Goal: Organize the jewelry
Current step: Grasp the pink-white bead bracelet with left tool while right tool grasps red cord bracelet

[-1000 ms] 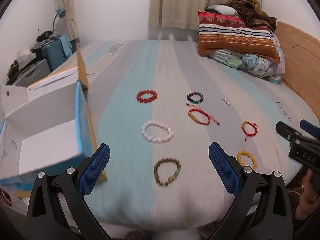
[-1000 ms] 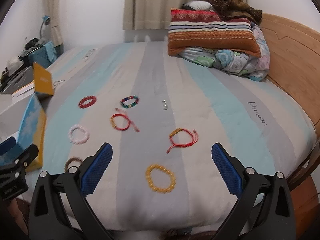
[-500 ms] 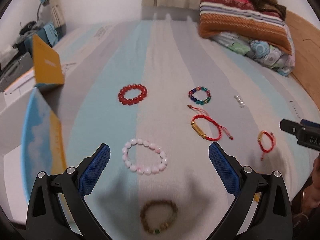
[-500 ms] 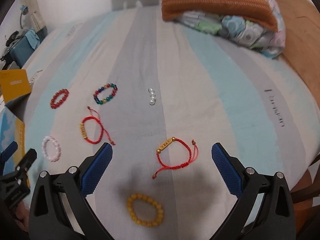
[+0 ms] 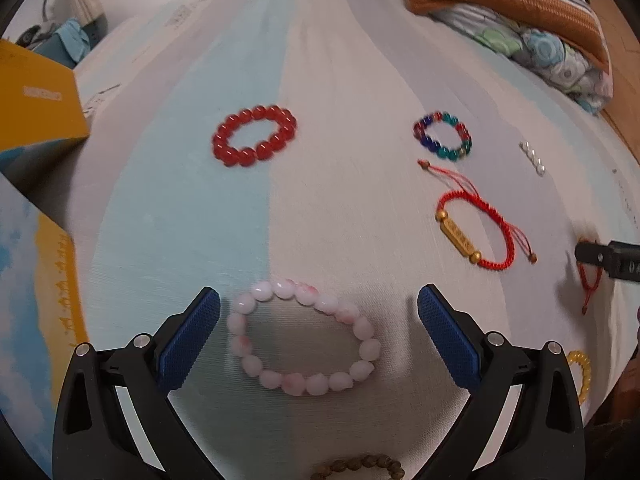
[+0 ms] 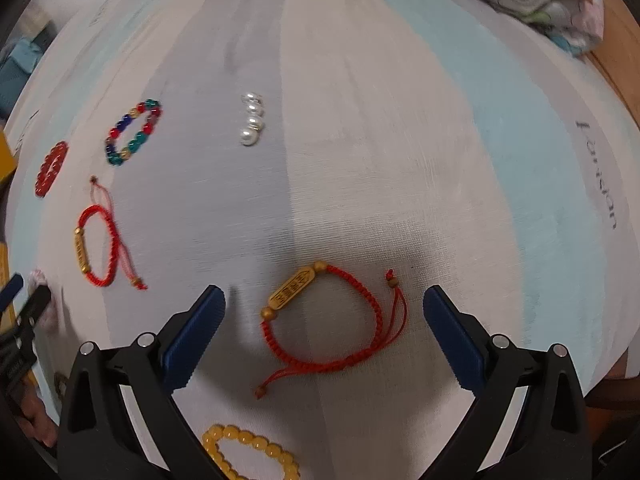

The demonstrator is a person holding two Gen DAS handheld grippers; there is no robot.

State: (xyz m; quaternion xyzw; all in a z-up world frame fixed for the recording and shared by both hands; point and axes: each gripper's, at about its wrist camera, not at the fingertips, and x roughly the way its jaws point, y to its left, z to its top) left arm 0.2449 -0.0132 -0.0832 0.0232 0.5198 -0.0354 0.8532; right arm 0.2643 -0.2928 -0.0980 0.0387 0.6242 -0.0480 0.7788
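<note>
Left wrist view looks down on a bed (image 5: pixel 340 80) covered in a woven sheet striped pale blue, grey and white. Between the wide-spread blue ribbed pads of the left gripper (image 5: pixel 319 336) lies a pink-and-white bead bracelet (image 5: pixel 304 342), its round glossy beads forming a flat oval on the cloth; the pads stand clear of it on both sides, gripping nothing. Beyond it rest a red bead bracelet (image 5: pixel 255 136) of smooth round beads, a multicoloured bead bracelet (image 5: pixel 443 136), a short row of pearls (image 5: pixel 532 159) and a braided red cord bracelet (image 5: pixel 476 232) with a gold bar. A brown wooden-bead bracelet (image 5: pixel 358 467) peeks in at the bottom edge.

Right wrist view shows the right gripper (image 6: pixel 325 334), jaws broadly apart and closing, framing a second red cord bracelet (image 6: pixel 334 322) with an engraved gold tube and knotted tails, untouched by either pad. A yellow bead bracelet (image 6: pixel 250 456) lies just below it.
</note>
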